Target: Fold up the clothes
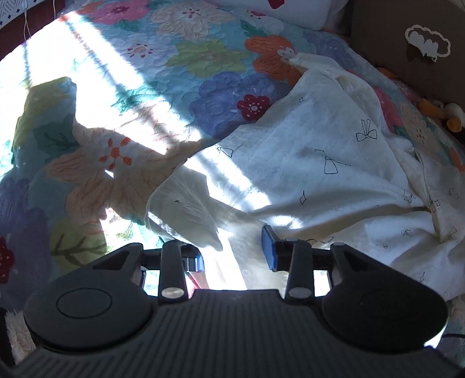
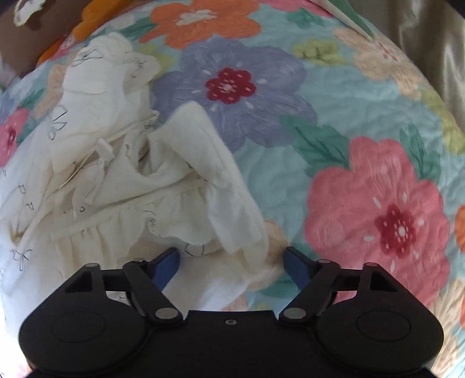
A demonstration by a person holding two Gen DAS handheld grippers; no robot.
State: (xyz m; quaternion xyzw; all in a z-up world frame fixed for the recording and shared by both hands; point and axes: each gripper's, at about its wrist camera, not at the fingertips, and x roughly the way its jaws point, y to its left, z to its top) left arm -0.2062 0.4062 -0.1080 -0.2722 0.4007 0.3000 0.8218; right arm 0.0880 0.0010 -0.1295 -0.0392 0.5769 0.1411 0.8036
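A white garment with small black bow prints [image 1: 319, 162] lies rumpled on a floral quilt [image 1: 186, 58]. In the left wrist view it spreads from the centre to the right, with one folded corner near the lower middle. My left gripper [image 1: 235, 253] is open just above that near edge, cloth lying between its blue pads [image 1: 268, 247]. In the right wrist view the garment [image 2: 116, 180] shows a gathered ruffle and a padded strap reaching toward the gripper. My right gripper [image 2: 231, 264] is open, its fingers on either side of the strap's end.
The quilt [image 2: 363, 145] covers the whole bed, with bare quilt to the left in the left wrist view and to the right in the right wrist view. A brown headboard [image 1: 407, 58] and a white pillow [image 1: 290, 11] sit at the far edge. Strong sunlight stripes cross the quilt.
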